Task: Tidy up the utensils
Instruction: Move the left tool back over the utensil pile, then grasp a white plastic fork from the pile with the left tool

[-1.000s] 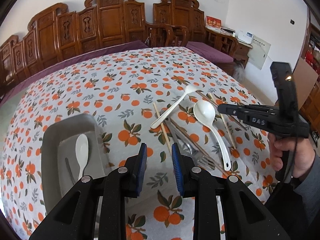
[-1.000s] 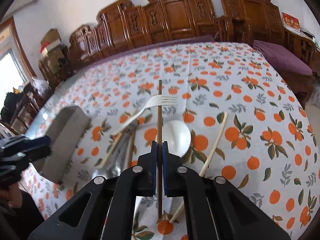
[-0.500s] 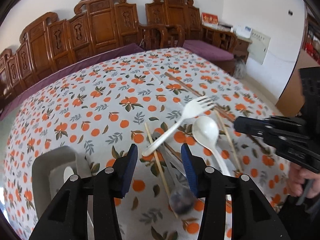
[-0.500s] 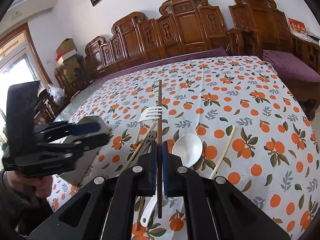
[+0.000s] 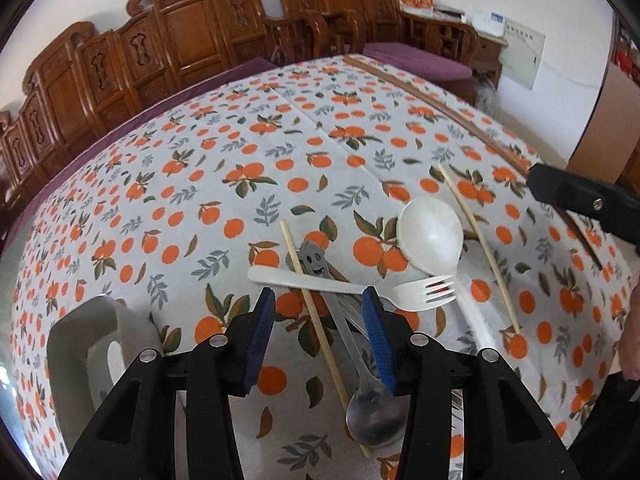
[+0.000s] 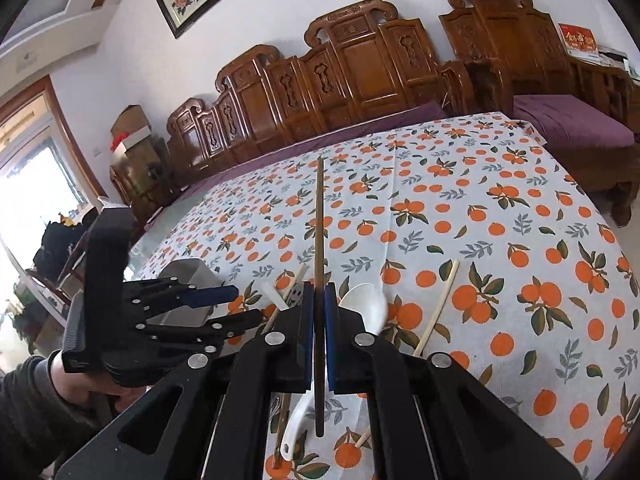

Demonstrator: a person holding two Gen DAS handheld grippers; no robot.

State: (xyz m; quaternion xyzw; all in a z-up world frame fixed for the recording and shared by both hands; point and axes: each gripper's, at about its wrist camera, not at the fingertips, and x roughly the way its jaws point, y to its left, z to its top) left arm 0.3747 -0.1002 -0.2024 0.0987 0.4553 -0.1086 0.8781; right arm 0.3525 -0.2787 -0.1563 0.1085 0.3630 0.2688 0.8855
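My left gripper [image 5: 318, 320] is open and hangs low over a heap of utensils on the orange-print tablecloth [image 5: 240, 152]. Between its blue pads lie a pale chopstick [image 5: 316, 320], the handle of a metal spoon [image 5: 374, 416] and the handle of a white plastic fork [image 5: 420, 292]. A white ceramic spoon [image 5: 430, 236] and a second pale chopstick [image 5: 480, 248] lie to the right. My right gripper [image 6: 319, 292] is shut on a dark brown chopstick [image 6: 319, 240], held above the table. The left gripper [image 6: 246, 304] also shows in the right wrist view.
A grey tray [image 5: 72, 344] with a white spoon [image 5: 116, 356] in it sits at the near left, also visible as the tray [image 6: 188, 272]. Carved wooden chairs [image 5: 180, 48] line the far side. The table edge drops off at the right beside a purple cushion [image 6: 568, 116].
My left gripper has moved right from the tray to the utensil heap, come lower and opened wider. The right gripper has lifted the dark chopstick slightly.
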